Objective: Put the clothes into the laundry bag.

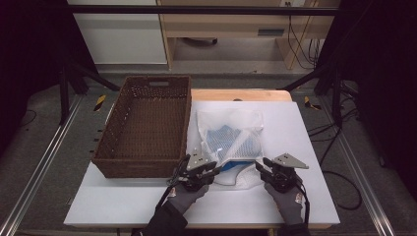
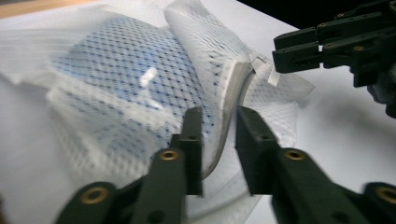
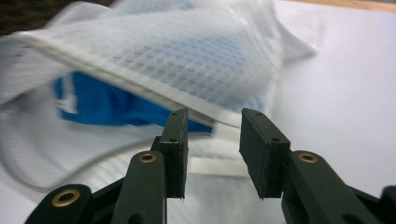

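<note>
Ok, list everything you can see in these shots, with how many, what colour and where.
mesh bag: one, white netting, on the white board right of the basket, its near end open
blue item: one, bright blue, inside the mesh bag, showing through the open mouth
wicker basket: one, dark brown, on the left part of the board, nothing visible in it
white board: one, white, covering most of the table
wooden tabletop: one, light wood, showing past the far edge of the board
left claw: one, black, at the near left edge of the bag, jaws apart on either side of the bag's rim
right claw: one, black, at the near right corner of the bag, jaws apart
gloves: two, grey, on the person's hands at the near edge
</note>
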`<state>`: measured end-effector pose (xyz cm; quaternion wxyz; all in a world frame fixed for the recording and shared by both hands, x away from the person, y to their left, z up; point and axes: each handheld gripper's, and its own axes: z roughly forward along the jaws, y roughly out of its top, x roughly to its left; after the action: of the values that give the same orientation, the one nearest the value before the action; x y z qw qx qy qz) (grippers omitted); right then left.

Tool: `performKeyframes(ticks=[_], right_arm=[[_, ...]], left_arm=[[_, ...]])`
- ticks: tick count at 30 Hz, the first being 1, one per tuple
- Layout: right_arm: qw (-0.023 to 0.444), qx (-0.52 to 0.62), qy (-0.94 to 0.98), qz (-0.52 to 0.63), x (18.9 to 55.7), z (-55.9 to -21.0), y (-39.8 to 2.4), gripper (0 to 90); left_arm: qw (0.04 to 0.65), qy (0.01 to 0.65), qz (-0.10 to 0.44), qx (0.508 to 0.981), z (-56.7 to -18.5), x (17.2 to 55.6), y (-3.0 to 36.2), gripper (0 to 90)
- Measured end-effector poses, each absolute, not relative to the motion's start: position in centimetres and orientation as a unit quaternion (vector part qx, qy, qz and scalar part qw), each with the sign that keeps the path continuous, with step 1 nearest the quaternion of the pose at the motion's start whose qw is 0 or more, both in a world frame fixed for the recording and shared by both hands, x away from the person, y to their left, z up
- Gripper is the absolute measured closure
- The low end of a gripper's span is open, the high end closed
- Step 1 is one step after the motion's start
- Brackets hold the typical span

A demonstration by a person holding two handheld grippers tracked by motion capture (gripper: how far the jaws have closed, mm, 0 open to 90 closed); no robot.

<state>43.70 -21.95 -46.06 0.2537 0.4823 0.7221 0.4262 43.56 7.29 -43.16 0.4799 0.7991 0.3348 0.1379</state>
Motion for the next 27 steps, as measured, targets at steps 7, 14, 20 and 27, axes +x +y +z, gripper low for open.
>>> performKeyframes(ticks=[7,14,20,27], right_arm=[[0.253,0.518,0.724,0.379,44.5,-47.6,-23.5,61.4],[0.225,0.534,0.732,0.358,44.4,-48.6,-23.9,87.7],[0.208,0.529,0.737,0.366,43.0,-48.2,-24.9,90.0],[0.203,0.533,0.736,0.366,41.8,-48.3,-26.0,78.3]], left_arm=[[0.442,0.363,0.153,0.806,-44.0,41.5,9.8,62.4],[0.39,0.413,0.155,0.808,-48.0,41.4,10.7,67.8],[0.379,0.425,0.175,0.803,-48.5,41.9,10.7,80.6],[0.388,0.435,0.165,0.796,-48.4,41.8,11.0,88.9]])
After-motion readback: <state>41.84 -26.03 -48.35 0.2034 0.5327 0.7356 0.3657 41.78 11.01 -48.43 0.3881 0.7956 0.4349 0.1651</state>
